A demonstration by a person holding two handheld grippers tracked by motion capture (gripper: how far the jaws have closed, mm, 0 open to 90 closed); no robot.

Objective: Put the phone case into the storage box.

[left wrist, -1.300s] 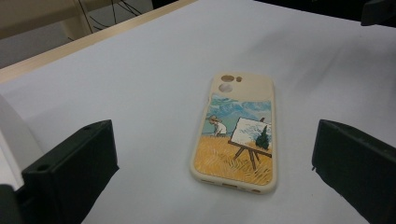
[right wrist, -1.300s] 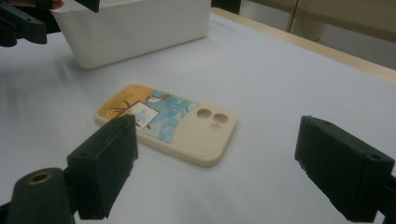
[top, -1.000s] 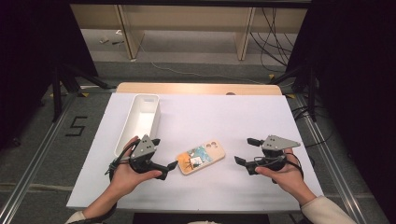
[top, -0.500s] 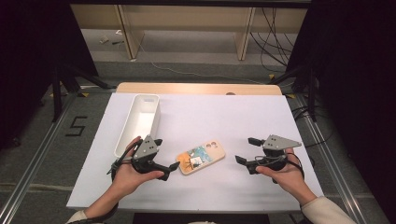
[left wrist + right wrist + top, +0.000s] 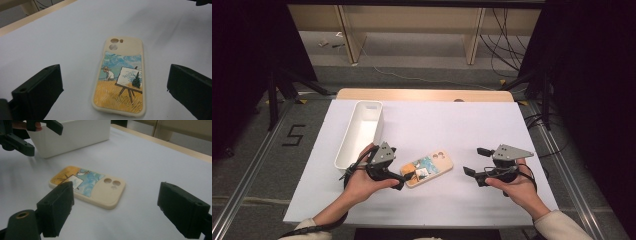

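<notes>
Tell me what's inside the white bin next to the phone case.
The white bin looks empty in the high view: only its bare white floor shows. The strip just inside its near end is hidden by the left gripper and hand. The phone case lies outside on the table.

Phone case (image 5: 427,168) is laid flat on table (image 5: 462,125) betw. left gripper (image 5: 399,179) & right gripper (image 5: 472,171), w/ bin (image 5: 360,132) set behind-left of it.

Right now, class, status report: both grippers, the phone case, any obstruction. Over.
Left gripper open, at the phone case's near end, not gripping. Right gripper open, standing off. Case flat on the table, picture side up. White bin beside; nothing blocking.
</notes>
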